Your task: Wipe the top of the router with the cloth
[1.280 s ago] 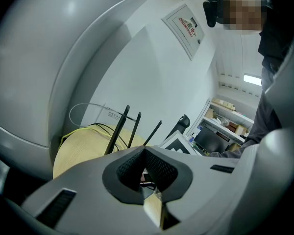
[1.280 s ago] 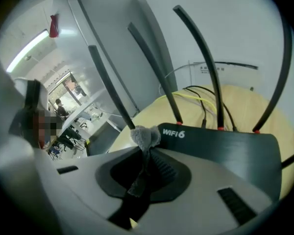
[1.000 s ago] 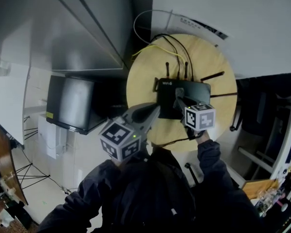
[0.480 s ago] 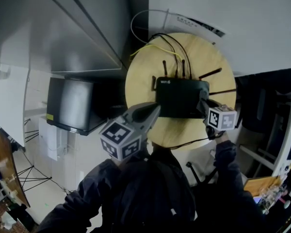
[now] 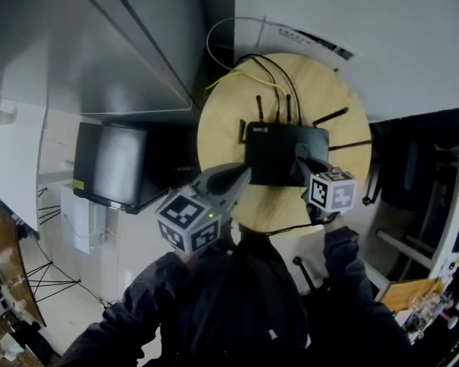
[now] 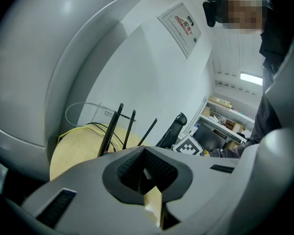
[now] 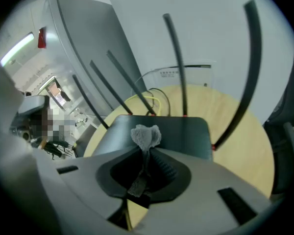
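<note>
A black router with several upright antennas sits on a round wooden table. My right gripper is over the router's right part, shut on a small grey cloth. In the right gripper view the cloth bunches out past the jaw tips of the right gripper against the router's flat top. My left gripper hovers at the router's front-left corner, shut with nothing in it. In the left gripper view the left gripper points at the antennas and the table.
Yellow and black cables run off the table's far edge toward the white wall. A dark monitor stands lower down at the left. A black office chair is at the right of the table.
My right gripper with the cloth slid from the router's middle out past its right edge, then came back left onto the router's right part. The left gripper stayed still.
</note>
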A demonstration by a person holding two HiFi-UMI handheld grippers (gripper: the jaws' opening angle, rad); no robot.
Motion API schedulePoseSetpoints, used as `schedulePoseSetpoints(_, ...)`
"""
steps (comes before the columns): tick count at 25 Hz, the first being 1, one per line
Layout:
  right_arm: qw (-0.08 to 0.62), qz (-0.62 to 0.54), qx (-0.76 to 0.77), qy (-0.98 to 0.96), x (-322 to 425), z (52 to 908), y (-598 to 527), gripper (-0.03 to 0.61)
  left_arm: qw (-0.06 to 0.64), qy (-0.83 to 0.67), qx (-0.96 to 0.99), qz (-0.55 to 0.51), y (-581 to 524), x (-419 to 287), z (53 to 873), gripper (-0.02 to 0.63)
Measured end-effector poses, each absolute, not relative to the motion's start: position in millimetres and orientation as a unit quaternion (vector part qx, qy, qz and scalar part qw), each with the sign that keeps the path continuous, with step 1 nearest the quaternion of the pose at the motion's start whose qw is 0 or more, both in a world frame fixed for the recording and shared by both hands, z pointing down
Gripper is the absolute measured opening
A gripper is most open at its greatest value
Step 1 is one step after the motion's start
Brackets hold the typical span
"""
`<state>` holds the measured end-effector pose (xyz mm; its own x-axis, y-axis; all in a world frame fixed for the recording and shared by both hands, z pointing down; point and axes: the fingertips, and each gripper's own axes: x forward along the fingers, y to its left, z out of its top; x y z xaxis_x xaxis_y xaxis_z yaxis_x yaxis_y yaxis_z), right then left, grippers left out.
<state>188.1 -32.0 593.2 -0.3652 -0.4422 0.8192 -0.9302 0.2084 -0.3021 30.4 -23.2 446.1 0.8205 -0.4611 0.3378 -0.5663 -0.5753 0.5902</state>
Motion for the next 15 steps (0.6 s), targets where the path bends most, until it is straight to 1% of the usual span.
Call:
schedulePoseSetpoints(5, 0.268, 0.427, 0.431, -0.749, 102.3, 588.1, -23.3, 0.071, 0.355, -0.292, 0.885, 0.072, -25.7, 31.9, 444.3, -0.006)
schedulePoseSetpoints(9, 0.263, 0.436, 0.396, -0.764, 53.7, 587.1, -11.5, 0.071, 0.354, -0.293, 0.885, 0.071, -26.2, 32.3, 443.3, -0.008)
schedulePoseSetpoints(12, 0.276, 0.436, 0.379, -0.768, 40.9, 591.7, -2.2, 0.071, 0.355, -0.294, 0.885, 0.071, -25.8, 31.9, 443.2, -0.006)
schedulePoseSetpoints(15, 0.293, 0.434, 0.38, -0.763, 53.7, 600.0, 5.3, 0.071, 0.356, -0.293, 0.885, 0.071, -25.0, 32.4, 443.4, -0.006)
